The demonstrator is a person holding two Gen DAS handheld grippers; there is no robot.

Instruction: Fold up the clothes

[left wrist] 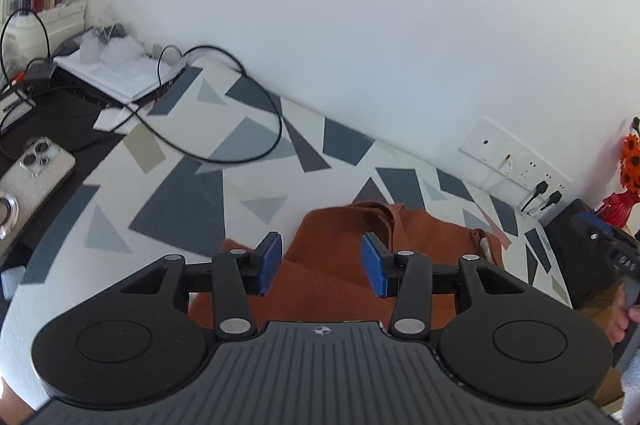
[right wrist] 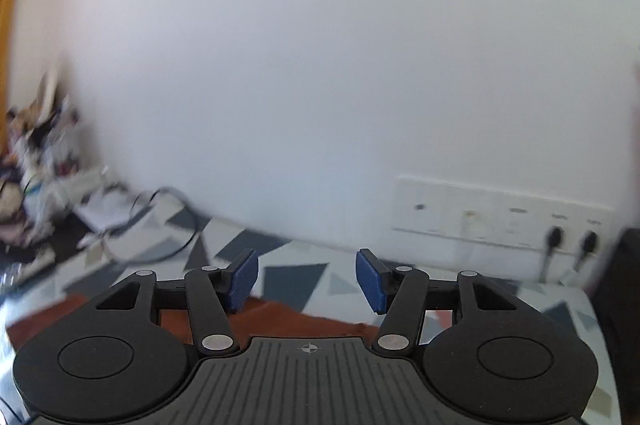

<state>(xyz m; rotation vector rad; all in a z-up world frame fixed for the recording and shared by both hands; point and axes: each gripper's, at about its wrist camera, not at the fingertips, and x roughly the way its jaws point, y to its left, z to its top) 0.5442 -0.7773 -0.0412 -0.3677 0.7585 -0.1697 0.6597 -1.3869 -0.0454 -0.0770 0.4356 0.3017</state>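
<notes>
We hold our left hand-held gripper (left wrist: 320,265) above a rust-orange garment (left wrist: 344,265) with its blue pads (left wrist: 267,264) spread apart and nothing between them. The garment lies bunched on the table (left wrist: 180,193), which wears a white cloth printed with grey and dark blue triangles. From the left wrist view the garment sits directly under and ahead of the fingers, with a strap-like fold along its far edge.

Our right hand-held gripper (right wrist: 307,281) also has its jaws parted and empty. It hangs over the near edge of the same garment (right wrist: 280,317), which shows as an orange strip low in that blurred view.

A black cable (left wrist: 224,129) loops across the table toward the white wall (left wrist: 360,5), where a row of sockets (left wrist: 512,161) holds two black plugs. A phone (left wrist: 36,173) lies camera side up at the left edge of the table, near a white flat box (left wrist: 120,73). At the far right, beside the other gripper's body (left wrist: 608,245), stands a red vase with orange flowers (left wrist: 630,181).
</notes>
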